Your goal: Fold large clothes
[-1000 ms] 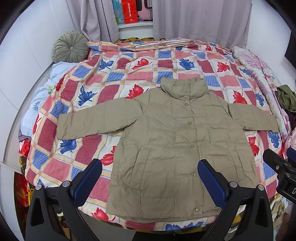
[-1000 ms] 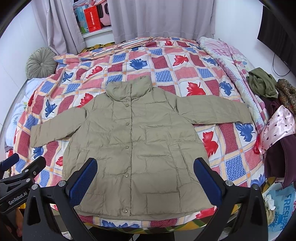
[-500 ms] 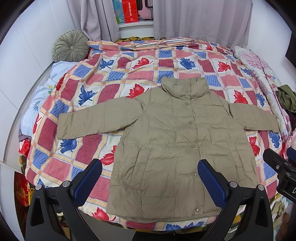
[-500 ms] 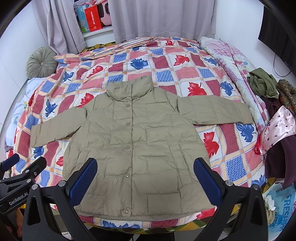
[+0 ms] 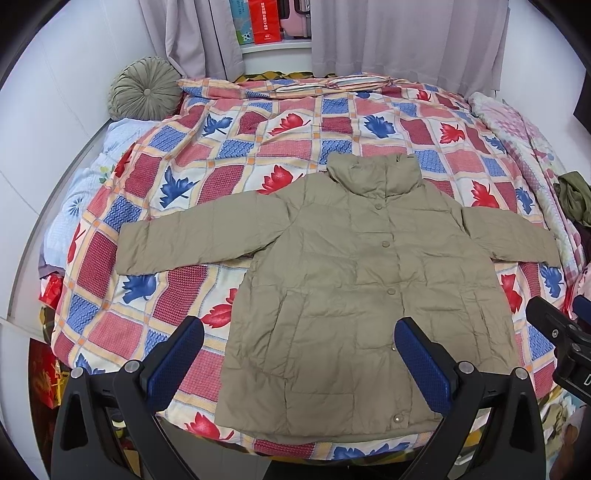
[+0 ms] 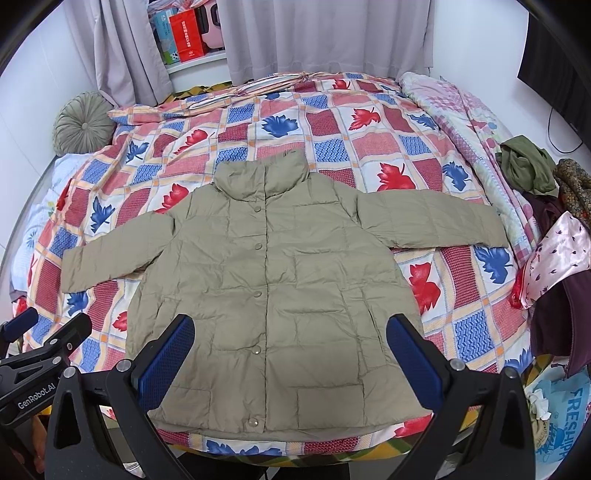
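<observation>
— What's lying on the bed (image 5: 258, 155) right now?

— A khaki puffer jacket (image 5: 354, 295), front up and buttoned, is lying flat on the leaf-patterned quilt (image 6: 332, 147), both sleeves stretching out to the sides, collar pointing at the curtains (image 6: 325, 33), hem sitting at the near edge of the bed.

— And the two tools?

— The left gripper (image 5: 299, 358) is hovering over the hem with its blue-padded fingers (image 5: 173, 362) spread wide, gripping nothing. The right gripper (image 6: 290, 354) is doing the same, fingers (image 6: 413, 362) wide apart above the lower jacket, empty.

— Any containers around?

— A blue printed bag (image 6: 565, 413) is sitting at the bed's right corner with something white poking out; I can't tell what. Loose clothes (image 6: 546, 206) are piling up beside it, and a red box (image 6: 188, 35) is standing on the shelf behind the curtains.
</observation>
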The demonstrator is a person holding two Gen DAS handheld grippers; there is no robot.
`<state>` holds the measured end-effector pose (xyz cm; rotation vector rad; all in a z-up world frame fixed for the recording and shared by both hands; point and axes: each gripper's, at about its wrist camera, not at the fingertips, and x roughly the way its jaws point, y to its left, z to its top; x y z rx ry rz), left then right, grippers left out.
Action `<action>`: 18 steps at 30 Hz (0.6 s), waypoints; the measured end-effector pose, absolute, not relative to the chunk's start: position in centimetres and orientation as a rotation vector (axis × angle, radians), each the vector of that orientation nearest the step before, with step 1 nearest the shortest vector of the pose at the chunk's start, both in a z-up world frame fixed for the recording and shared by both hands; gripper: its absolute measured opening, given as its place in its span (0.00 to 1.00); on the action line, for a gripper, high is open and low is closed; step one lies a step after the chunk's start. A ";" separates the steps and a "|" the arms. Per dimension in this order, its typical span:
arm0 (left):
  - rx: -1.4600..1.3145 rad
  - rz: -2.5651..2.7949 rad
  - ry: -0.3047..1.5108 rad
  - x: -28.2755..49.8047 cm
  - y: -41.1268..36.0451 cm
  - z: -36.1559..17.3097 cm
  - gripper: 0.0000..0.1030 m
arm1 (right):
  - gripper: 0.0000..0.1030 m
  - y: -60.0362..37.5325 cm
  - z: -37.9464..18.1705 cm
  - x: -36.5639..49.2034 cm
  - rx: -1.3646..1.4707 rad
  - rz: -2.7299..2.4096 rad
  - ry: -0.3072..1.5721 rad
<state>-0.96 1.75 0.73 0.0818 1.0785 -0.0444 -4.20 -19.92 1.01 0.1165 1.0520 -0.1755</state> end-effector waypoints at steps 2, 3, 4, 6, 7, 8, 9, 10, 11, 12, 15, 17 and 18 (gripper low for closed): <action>0.079 -0.041 1.080 -1.1 1.9 0.7 1.00 | 1.00 -19.9 1.0 -4.2 0.115 -0.175 1.052; 0.078 -0.040 1.081 -1.2 2.0 0.6 1.00 | 1.00 -19.9 1.0 -4.2 0.115 -0.175 1.052; 0.077 -0.039 1.082 -1.3 2.0 0.6 1.00 | 1.00 -19.9 1.0 -4.2 0.115 -0.174 1.051; 0.077 -0.039 1.083 -1.3 2.2 0.5 1.00 | 1.00 -19.9 1.0 -4.1 0.114 -0.174 1.053; 0.077 -0.040 1.083 -1.3 2.2 0.5 1.00 | 1.00 -19.9 1.0 -4.1 0.115 -0.174 1.053; 0.077 -0.040 1.083 -1.3 2.2 0.5 1.00 | 1.00 -19.9 1.0 -4.1 0.115 -0.174 1.053; 0.077 -0.041 1.083 -1.4 2.3 0.5 1.00 | 1.00 -19.9 0.9 -4.1 0.115 -0.175 1.054; 0.077 -0.041 1.083 -1.4 2.3 0.5 1.00 | 1.00 -19.9 0.9 -4.1 0.116 -0.175 1.053; 0.077 -0.040 1.083 -1.3 2.2 0.5 1.00 | 1.00 -19.9 0.9 -4.1 0.116 -0.175 1.053; 0.076 -0.040 1.083 -1.3 2.2 0.5 1.00 | 1.00 -19.9 0.9 -4.1 0.116 -0.175 1.053; 0.076 -0.039 1.084 -1.2 2.1 0.6 1.00 | 1.00 -19.9 0.9 -4.1 0.115 -0.174 1.053; 0.076 -0.039 1.085 -1.2 2.1 0.5 1.00 | 1.00 -19.9 0.9 -4.1 0.116 -0.175 1.053; 0.076 -0.040 1.085 -1.2 2.2 0.5 1.00 | 1.00 -19.9 0.9 -4.1 0.116 -0.175 1.054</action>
